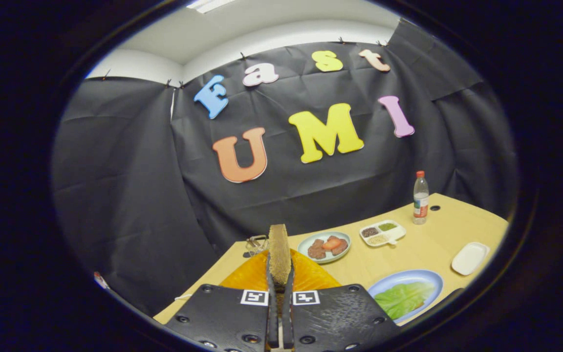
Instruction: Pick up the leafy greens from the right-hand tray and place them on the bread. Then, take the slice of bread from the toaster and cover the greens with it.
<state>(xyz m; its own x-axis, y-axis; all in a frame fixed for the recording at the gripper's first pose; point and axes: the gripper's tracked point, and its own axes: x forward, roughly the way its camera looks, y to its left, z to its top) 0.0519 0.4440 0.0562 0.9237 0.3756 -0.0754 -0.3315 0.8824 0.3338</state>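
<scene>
My gripper (280, 281) is shut on a slice of brown bread (278, 249), which stands upright and edge-on between the two fingers and rises well above their tips. Directly beneath and behind the slice is the orange toaster (311, 277), its top partly hidden by my gripper's body. To the right of the fingers a blue plate (430, 278) carries a flat leaf of green lettuce (403, 298). I cannot tell whether bread lies under the leaf.
On the wooden table (408, 254) beyond the toaster sit a pale plate of meat slices (324, 247), a divided white dish of seasonings (382, 232), a red-capped bottle (421, 198) and a small white dish (469, 258). A small wire rack (256, 244) stands by the far left edge.
</scene>
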